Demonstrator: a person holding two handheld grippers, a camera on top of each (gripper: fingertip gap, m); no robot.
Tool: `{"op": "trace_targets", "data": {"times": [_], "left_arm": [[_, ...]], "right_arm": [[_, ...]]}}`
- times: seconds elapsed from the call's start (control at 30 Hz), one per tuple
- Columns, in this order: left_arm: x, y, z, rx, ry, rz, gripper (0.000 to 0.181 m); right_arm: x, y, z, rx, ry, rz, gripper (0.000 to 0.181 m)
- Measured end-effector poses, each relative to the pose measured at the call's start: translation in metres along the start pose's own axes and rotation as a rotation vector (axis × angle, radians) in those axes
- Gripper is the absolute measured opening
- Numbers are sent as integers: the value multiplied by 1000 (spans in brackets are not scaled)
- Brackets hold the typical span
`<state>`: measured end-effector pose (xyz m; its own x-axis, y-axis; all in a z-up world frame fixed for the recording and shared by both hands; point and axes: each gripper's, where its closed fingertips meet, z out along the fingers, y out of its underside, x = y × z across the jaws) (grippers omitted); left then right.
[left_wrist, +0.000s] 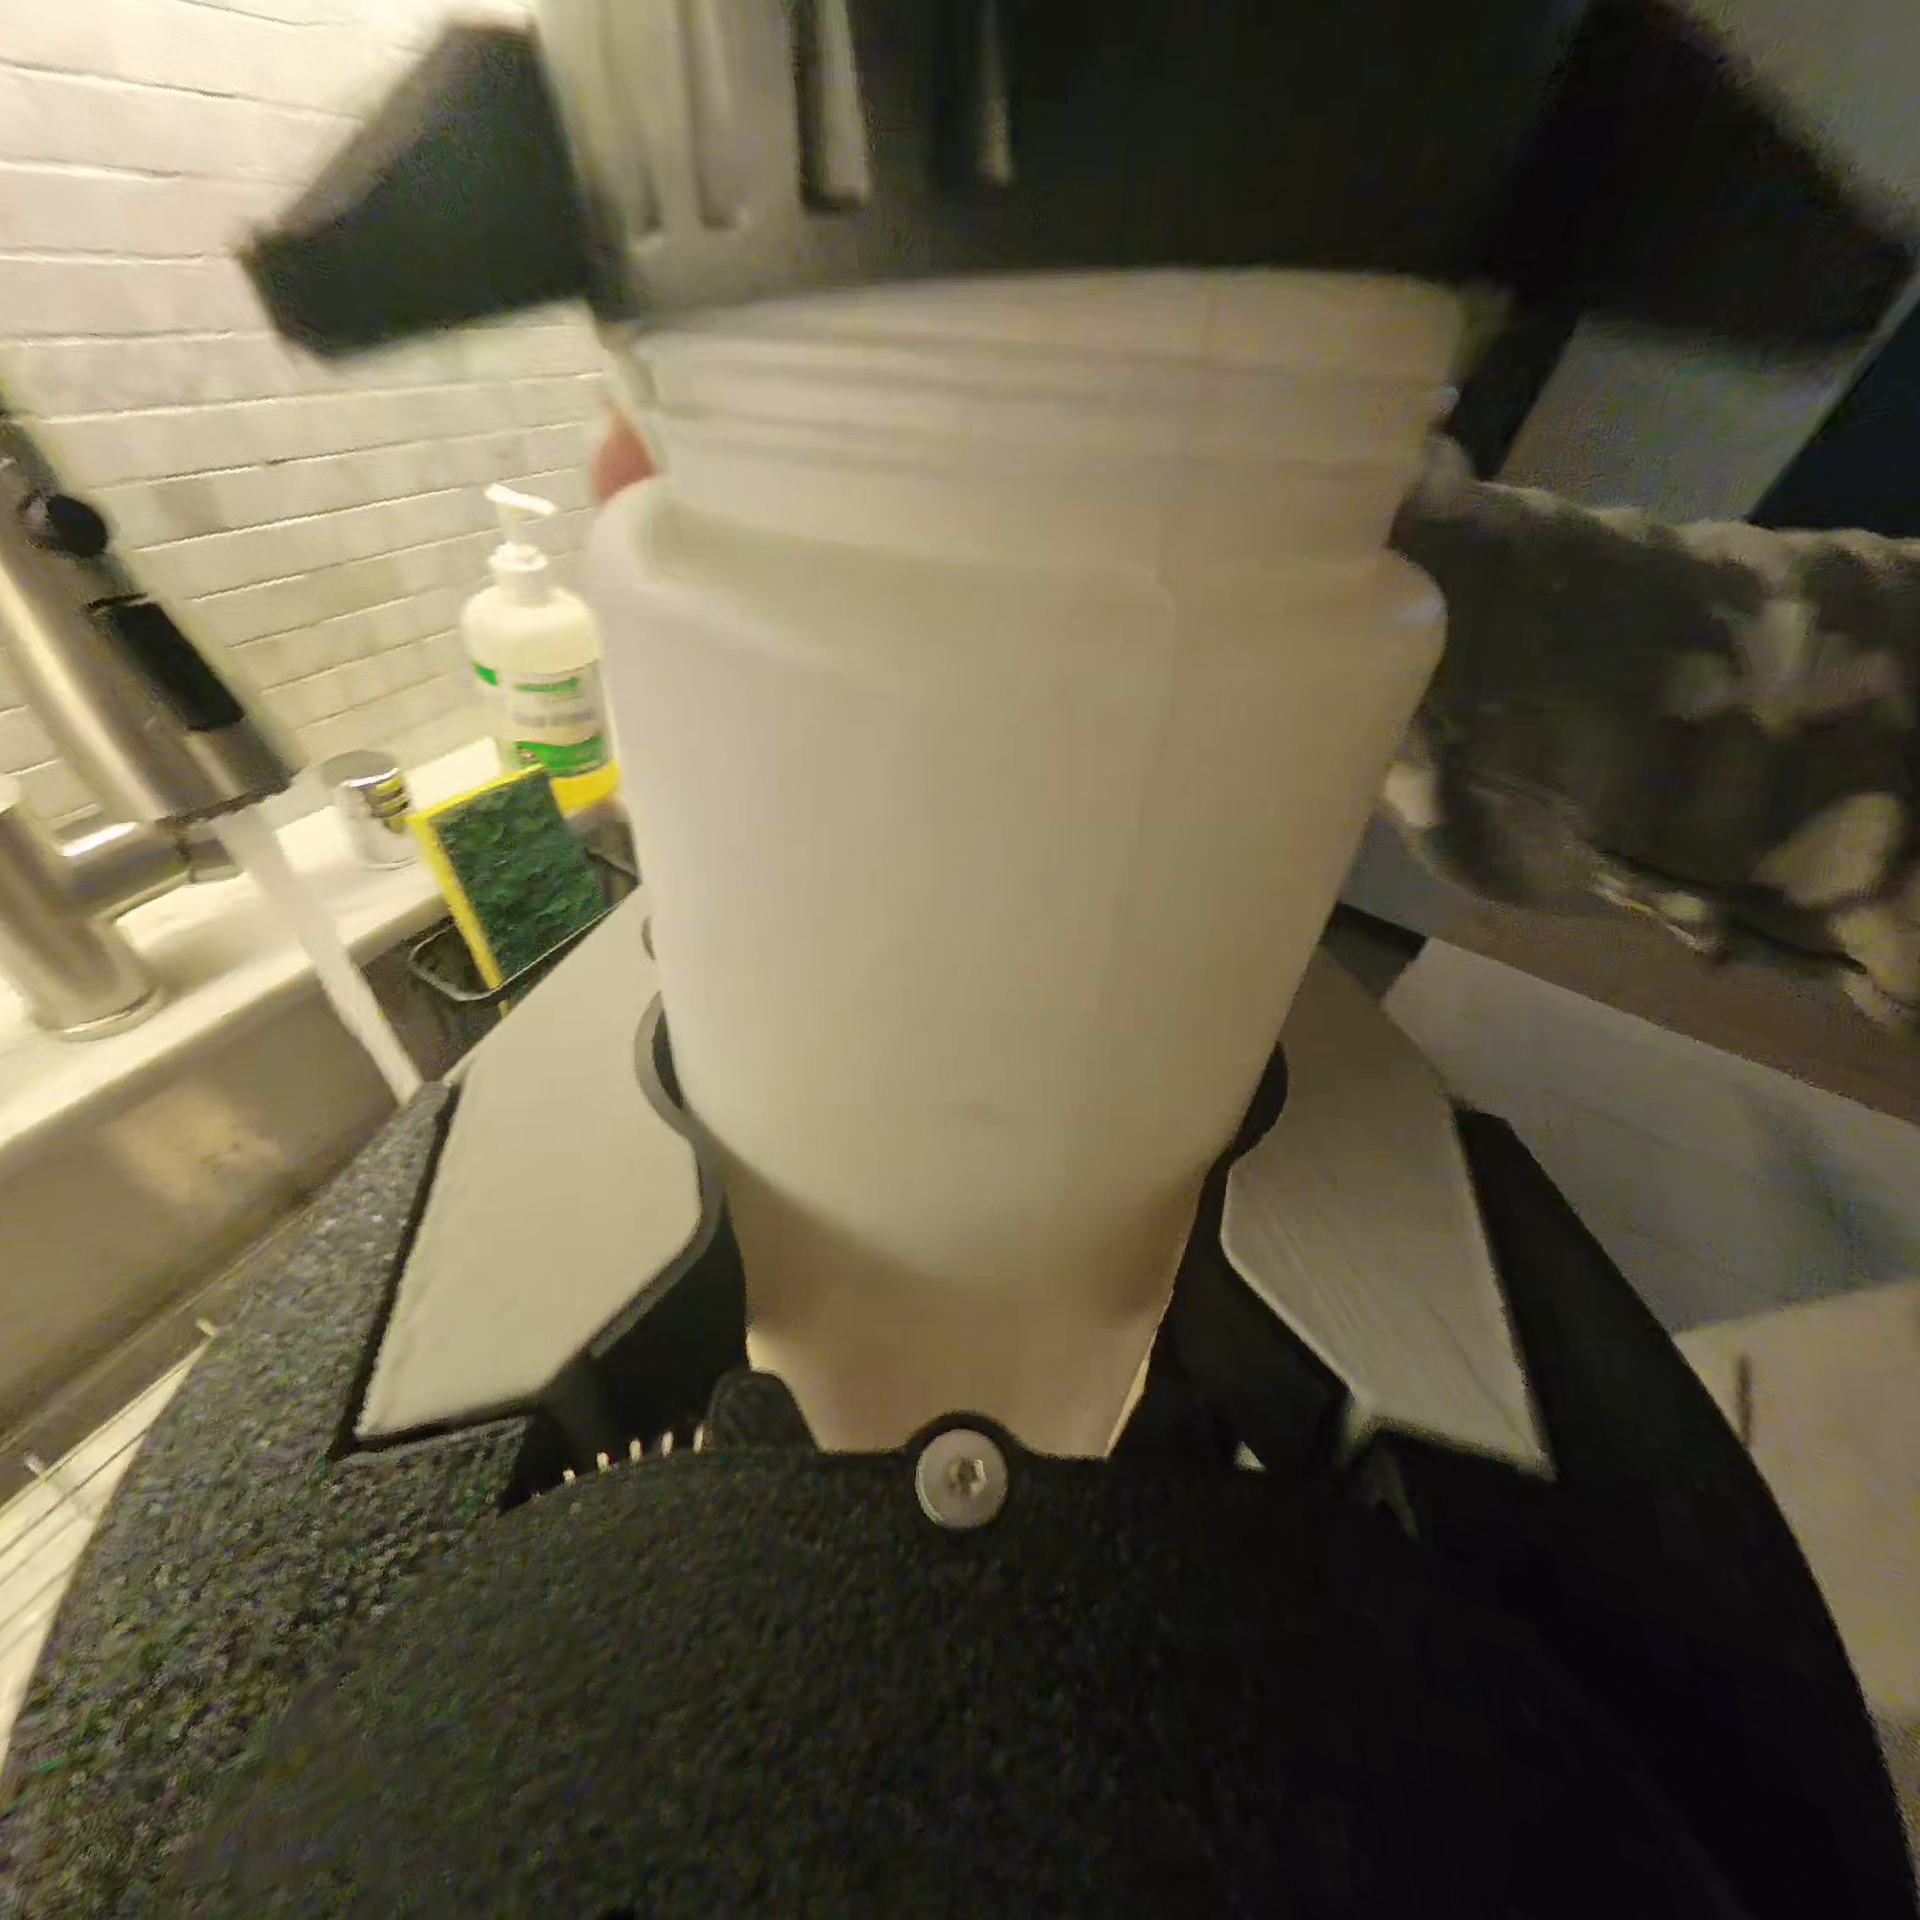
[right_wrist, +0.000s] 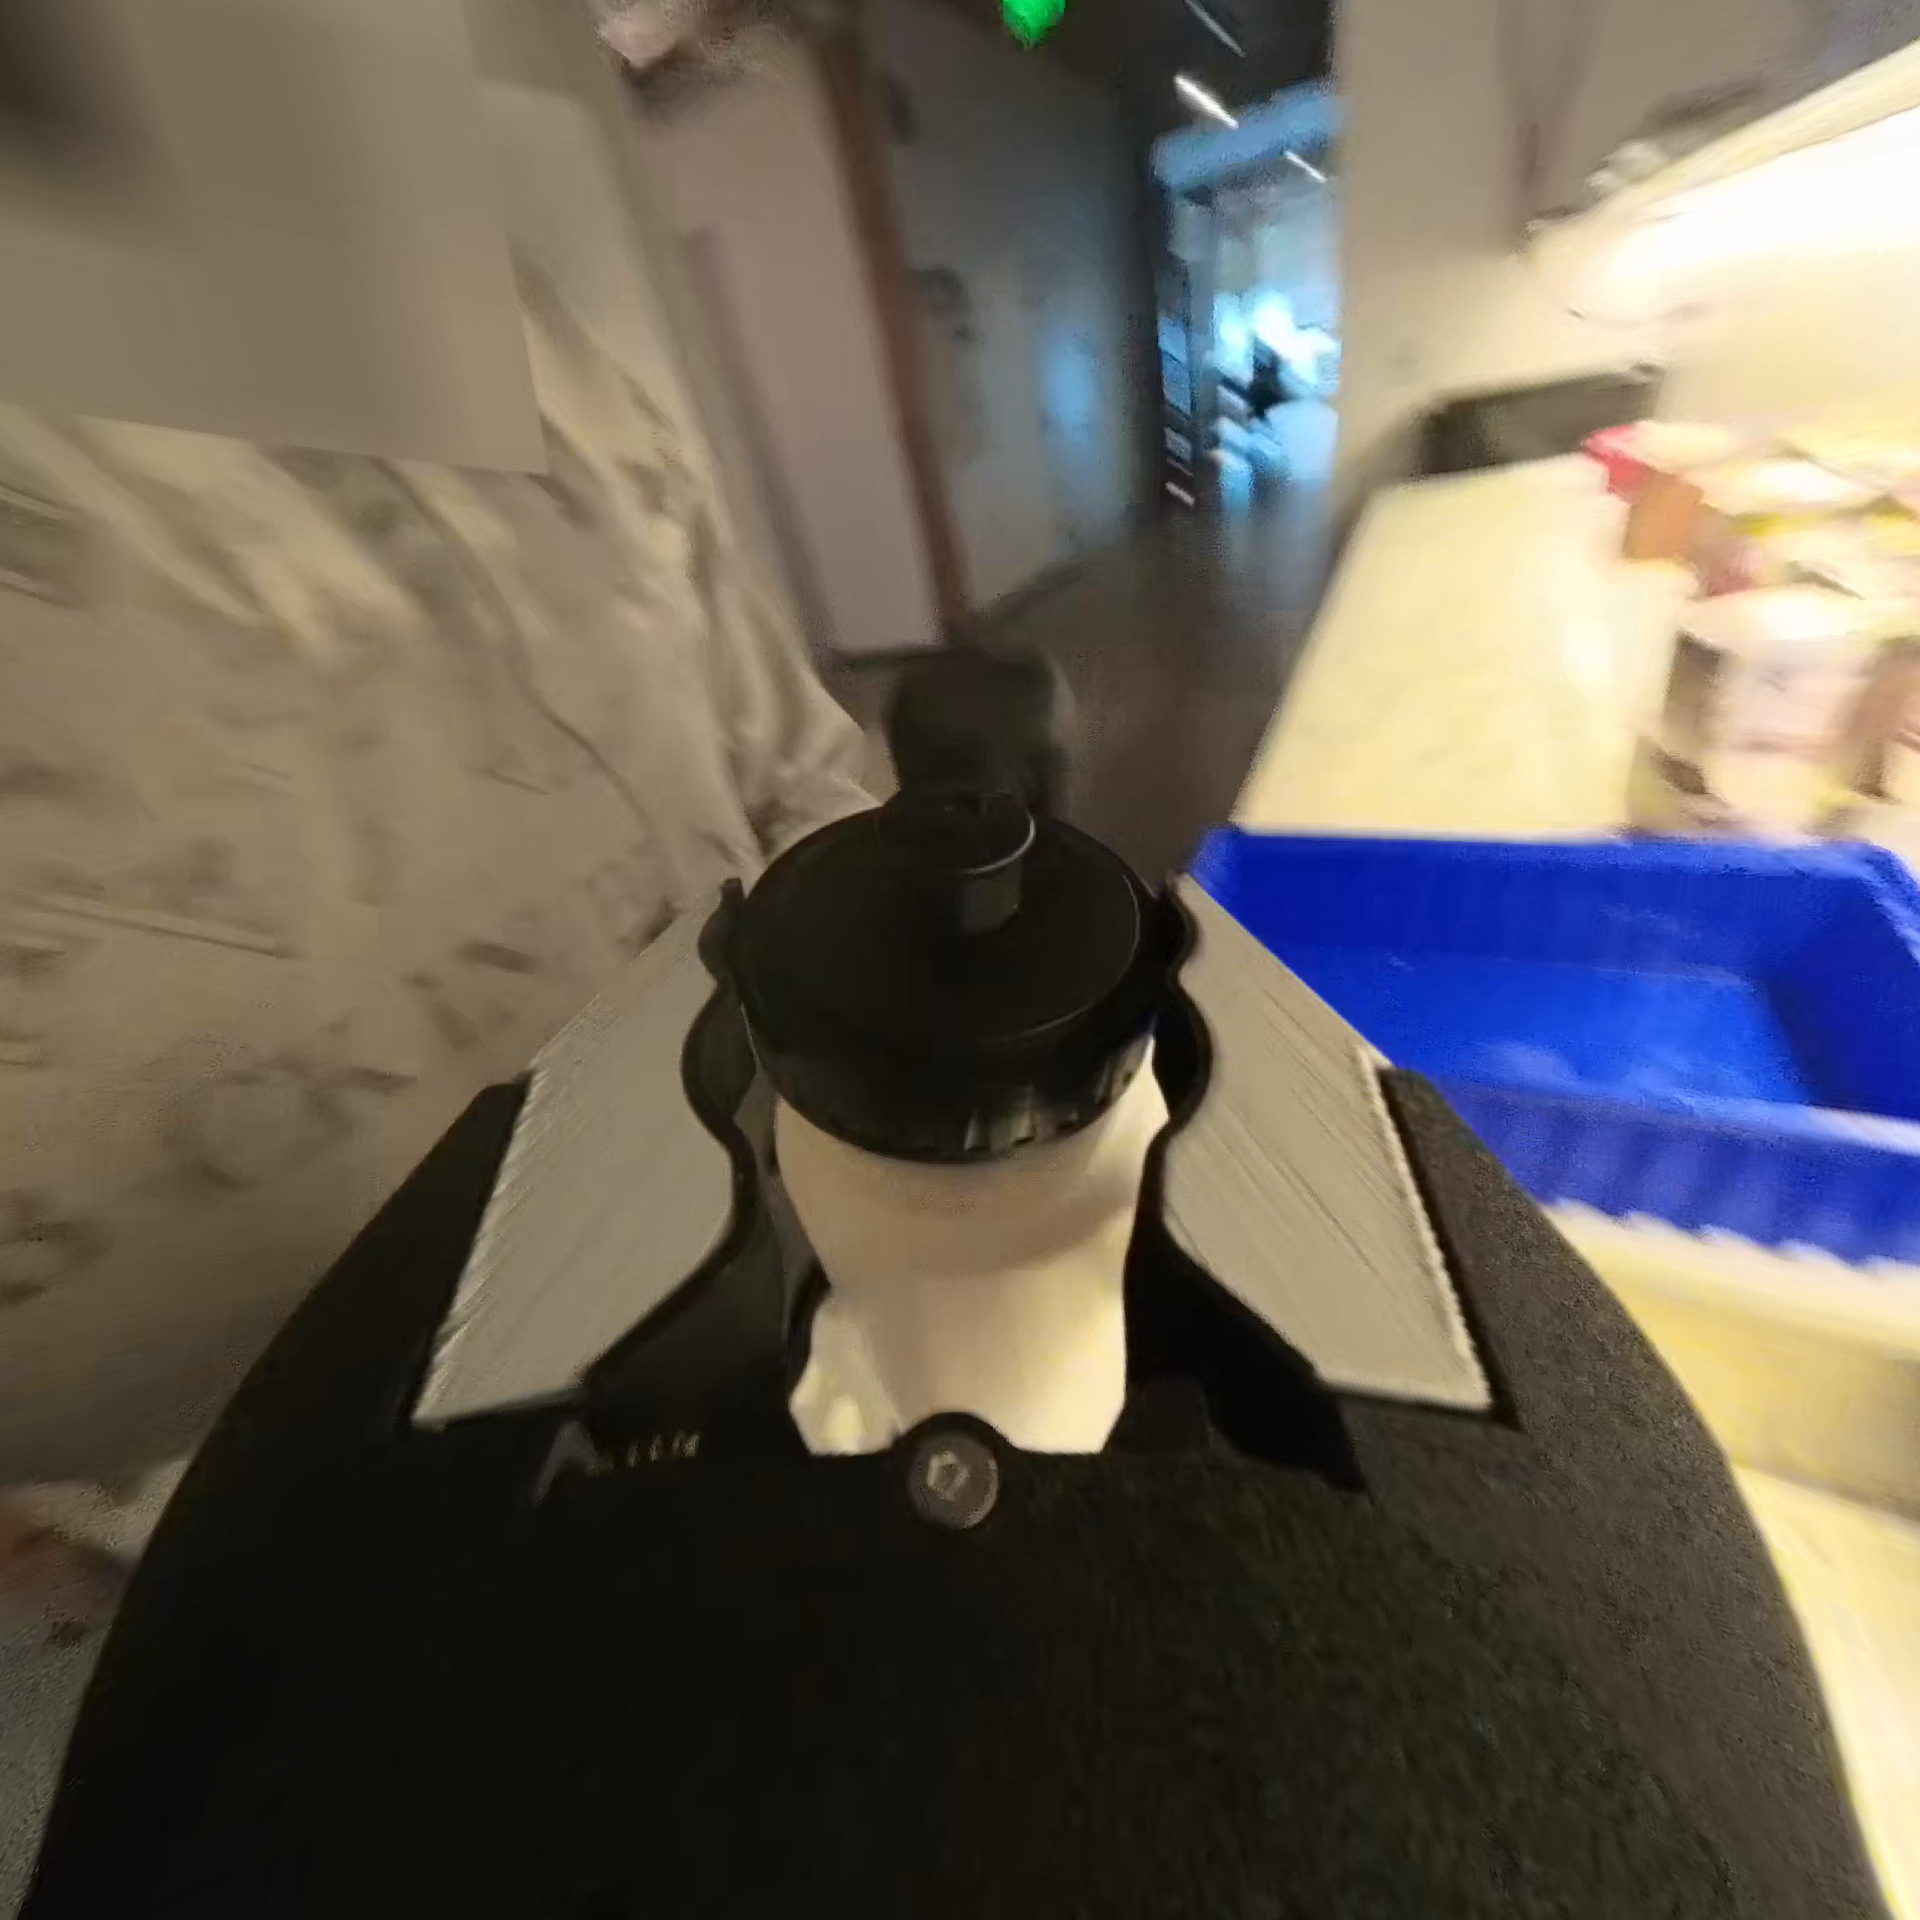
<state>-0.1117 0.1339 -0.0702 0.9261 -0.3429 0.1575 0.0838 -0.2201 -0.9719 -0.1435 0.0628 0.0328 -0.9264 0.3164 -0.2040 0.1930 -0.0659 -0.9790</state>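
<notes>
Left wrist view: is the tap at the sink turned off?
No: a white stream of water runs from the steel faucet down into the sink, beside the bottle held in the left claw.

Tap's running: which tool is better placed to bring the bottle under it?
Left, probably: the left tool grips the white bottle beside the water stream; the right tool only clamps the black cap.

Warm, dim, yellowish light in the left wrist view; the bottle (left_wrist: 1018, 831) smears with motion blur. The right wrist view is heavily blurred too, counter (right_wrist: 1455, 644) glaring bright far right, cool blue glow far down the hallway. Fisheye bending at edges.
</notes>
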Motion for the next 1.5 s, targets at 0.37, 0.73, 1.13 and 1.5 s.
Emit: {"op": "trace_targets", "data": {"times": [0.37,0.73,1.13,1.5], "left_arm": [[-28,29,2,-35,-98,-35,106],[-142,140,13,-285,-378,-126,105],[-196,194,54,-574,-481,-143,104],[-204,173,84,-492,-446,-108,104]], "right_arm": [[31,-32,-30,101,324,-149,78],[-7,112,-152,189,979,253,78],[-48,147,-204,198,1165,358,78],[-35,152,-205,185,1126,381,78]]}}
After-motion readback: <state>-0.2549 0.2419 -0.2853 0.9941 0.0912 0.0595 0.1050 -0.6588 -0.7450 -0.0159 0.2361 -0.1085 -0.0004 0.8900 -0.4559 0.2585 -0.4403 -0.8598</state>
